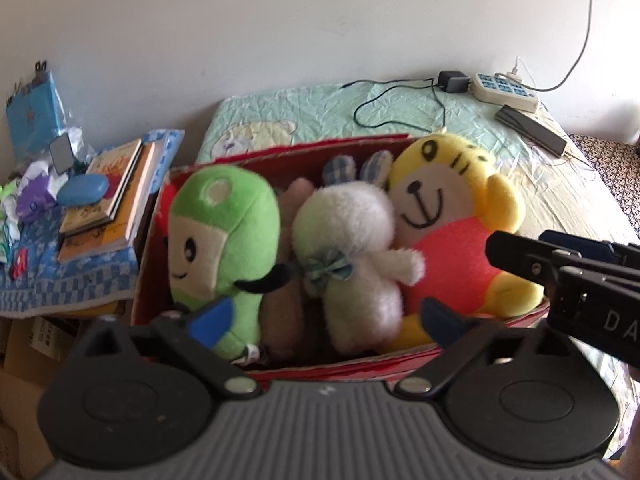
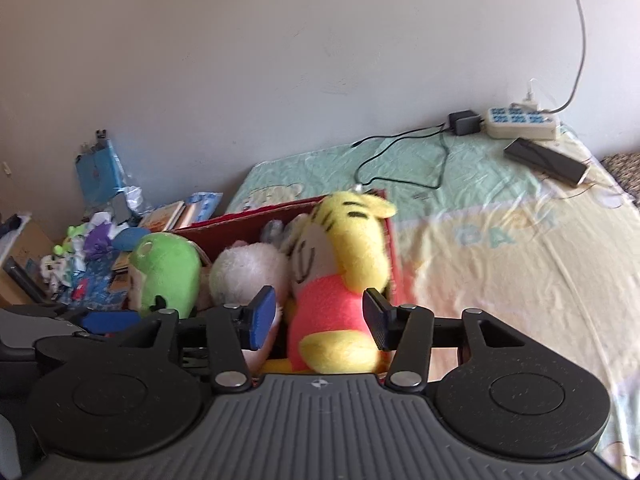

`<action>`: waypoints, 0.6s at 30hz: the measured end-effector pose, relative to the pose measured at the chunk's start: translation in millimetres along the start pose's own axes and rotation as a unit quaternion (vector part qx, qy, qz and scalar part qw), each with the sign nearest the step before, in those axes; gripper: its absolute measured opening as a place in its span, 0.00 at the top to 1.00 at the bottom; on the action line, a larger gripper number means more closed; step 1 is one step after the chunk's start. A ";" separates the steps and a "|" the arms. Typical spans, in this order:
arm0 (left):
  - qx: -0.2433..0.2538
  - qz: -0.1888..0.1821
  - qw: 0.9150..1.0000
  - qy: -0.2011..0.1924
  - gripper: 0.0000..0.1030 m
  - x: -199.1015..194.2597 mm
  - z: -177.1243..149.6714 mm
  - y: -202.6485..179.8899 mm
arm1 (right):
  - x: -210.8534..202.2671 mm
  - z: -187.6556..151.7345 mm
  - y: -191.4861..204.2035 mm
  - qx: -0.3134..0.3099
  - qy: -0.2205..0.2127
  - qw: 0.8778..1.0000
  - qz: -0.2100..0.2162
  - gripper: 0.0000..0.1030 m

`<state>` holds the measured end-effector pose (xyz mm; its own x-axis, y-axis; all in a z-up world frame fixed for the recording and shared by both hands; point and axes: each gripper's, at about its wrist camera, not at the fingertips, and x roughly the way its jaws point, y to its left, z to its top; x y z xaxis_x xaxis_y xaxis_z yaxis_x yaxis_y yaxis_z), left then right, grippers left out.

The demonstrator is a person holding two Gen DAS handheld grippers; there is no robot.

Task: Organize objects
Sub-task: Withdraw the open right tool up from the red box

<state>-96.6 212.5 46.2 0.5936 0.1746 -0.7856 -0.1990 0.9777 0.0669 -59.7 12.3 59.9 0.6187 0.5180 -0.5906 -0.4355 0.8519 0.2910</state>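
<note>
**Plush toys packed in the red box on the bed**

The red box [image 1: 150, 240] sits on the bed sheet [image 1: 560, 184], and everything else is placed from it. Inside it, side by side, are a green plush [image 1: 224, 248] at its left end, a white plush [image 1: 352, 256] in the middle, and a yellow tiger plush [image 1: 452, 216] in a pink top at its right end, all leaning upright and touching one another.

The left gripper [image 1: 324, 320] hovers at the box's near wall with its jaws spread wide, holding nothing. The right gripper [image 2: 316, 318] is at the box's right end, jaws apart on either side of the tiger's pink body; whether the pads touch it cannot be told.

Left of the box lies a stack of books [image 1: 108, 200] on a blue cloth [image 1: 72, 284]. Beyond the box, against the wall, a power strip [image 1: 506, 90] rests on the sheet.
</note>
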 end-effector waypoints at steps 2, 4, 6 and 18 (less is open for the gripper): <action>0.010 -0.003 1.000 -0.007 0.01 -6.1 2.3 -10.1 | -7.0 1.4 -5.5 0.000 -0.008 1.000 -0.026 0.49; 0.021 -0.001 1.000 -0.016 0.00 -12.4 4.1 -22.1 | -13.4 2.6 -14.9 0.009 -0.012 0.999 -0.047 0.49; 0.026 -0.005 0.999 -0.019 0.01 -16.3 6.3 -34.8 | -19.2 2.9 -26.5 0.024 -0.011 0.998 -0.061 0.48; 0.074 -0.022 0.997 -0.001 0.01 -16.7 2.2 -119.0 | -55.4 -6.4 -88.6 0.069 -0.007 0.987 -0.147 0.44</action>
<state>-81.2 93.6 52.7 0.6006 0.1315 -0.7887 -0.0553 0.9908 0.1231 -59.5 -92.4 62.0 0.7147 0.2464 -0.6546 -0.1424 0.9675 0.2088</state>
